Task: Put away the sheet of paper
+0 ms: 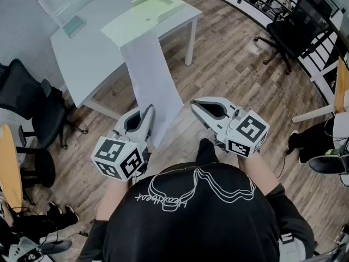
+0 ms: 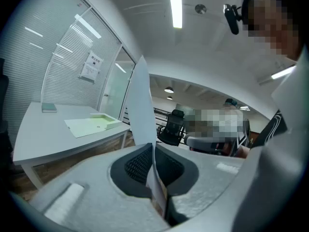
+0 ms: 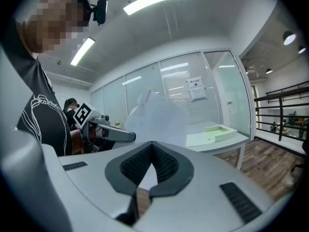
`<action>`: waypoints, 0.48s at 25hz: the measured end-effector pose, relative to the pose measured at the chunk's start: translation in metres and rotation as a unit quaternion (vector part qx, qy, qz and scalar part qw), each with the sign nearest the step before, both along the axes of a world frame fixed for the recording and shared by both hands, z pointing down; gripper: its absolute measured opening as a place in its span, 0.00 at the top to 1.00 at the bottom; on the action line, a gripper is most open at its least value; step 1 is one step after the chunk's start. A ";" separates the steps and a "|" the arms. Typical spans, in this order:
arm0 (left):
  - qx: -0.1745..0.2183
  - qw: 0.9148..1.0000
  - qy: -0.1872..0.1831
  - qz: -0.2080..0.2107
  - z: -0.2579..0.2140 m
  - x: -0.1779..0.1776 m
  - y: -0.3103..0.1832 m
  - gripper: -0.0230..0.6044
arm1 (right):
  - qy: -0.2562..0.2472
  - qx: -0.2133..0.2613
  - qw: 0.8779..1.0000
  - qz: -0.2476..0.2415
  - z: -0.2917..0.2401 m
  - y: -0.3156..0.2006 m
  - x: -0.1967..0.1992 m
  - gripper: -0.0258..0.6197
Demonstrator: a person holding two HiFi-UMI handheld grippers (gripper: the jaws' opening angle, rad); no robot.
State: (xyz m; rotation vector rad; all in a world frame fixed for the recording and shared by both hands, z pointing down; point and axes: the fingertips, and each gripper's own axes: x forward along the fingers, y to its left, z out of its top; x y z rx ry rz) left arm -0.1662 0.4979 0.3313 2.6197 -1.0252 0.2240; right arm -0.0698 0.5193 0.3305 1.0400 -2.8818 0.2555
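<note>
Head view: the sheet of paper (image 1: pixel 152 70) runs from a pale green document box (image 1: pixel 144 12) on the white worktop (image 1: pixel 92 42) down to the left gripper (image 1: pixel 149 110), whose fingers are clamped on it near its lower end. The right gripper (image 1: pixel 192 104), fingers together, is just beside the sheet.
</note>
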 end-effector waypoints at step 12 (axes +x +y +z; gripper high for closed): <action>-0.004 1.000 -0.003 0.002 0.004 0.003 -0.002 0.95 | -0.002 -0.005 1.000 0.000 0.004 -0.003 0.001 0.95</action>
